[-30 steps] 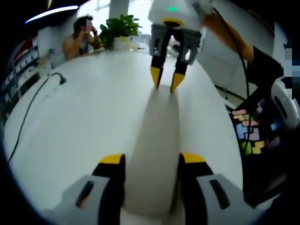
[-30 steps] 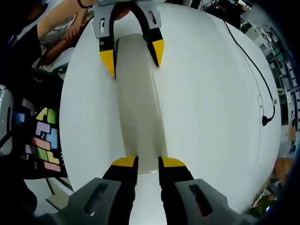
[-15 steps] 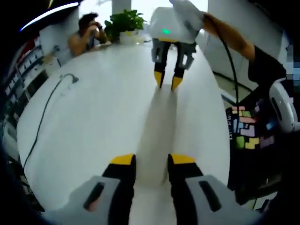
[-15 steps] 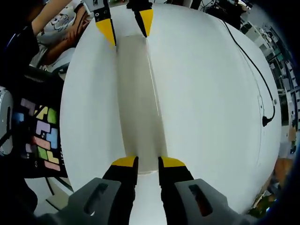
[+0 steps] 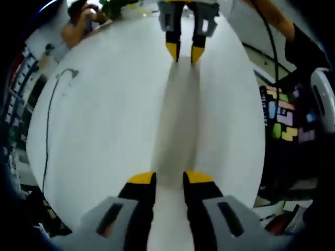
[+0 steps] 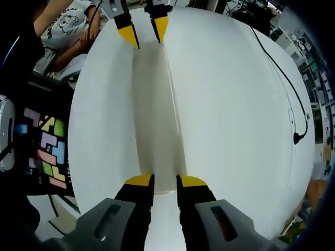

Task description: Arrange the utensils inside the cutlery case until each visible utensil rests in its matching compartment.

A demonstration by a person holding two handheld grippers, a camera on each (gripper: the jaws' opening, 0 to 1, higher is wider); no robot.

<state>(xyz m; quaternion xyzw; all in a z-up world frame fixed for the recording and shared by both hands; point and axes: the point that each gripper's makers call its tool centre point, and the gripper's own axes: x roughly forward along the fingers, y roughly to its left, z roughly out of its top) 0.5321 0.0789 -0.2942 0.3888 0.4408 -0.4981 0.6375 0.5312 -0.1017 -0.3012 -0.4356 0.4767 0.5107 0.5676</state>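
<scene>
On the white table [image 6: 235,104], a long pale cutlery case [image 6: 156,115] lies lengthwise between the two grippers. The right gripper [image 6: 159,182] pinches its near end with narrow jaws; the left gripper [image 5: 163,178] holds the opposite end likewise. A black cable [image 6: 285,89] trails nearby.

A white table [image 6: 235,104] carries a black cable [image 6: 285,89] along one side. A colourful block-pattern board [image 6: 47,151] sits beside it. A seated person [image 5: 78,23] is at the far end.
</scene>
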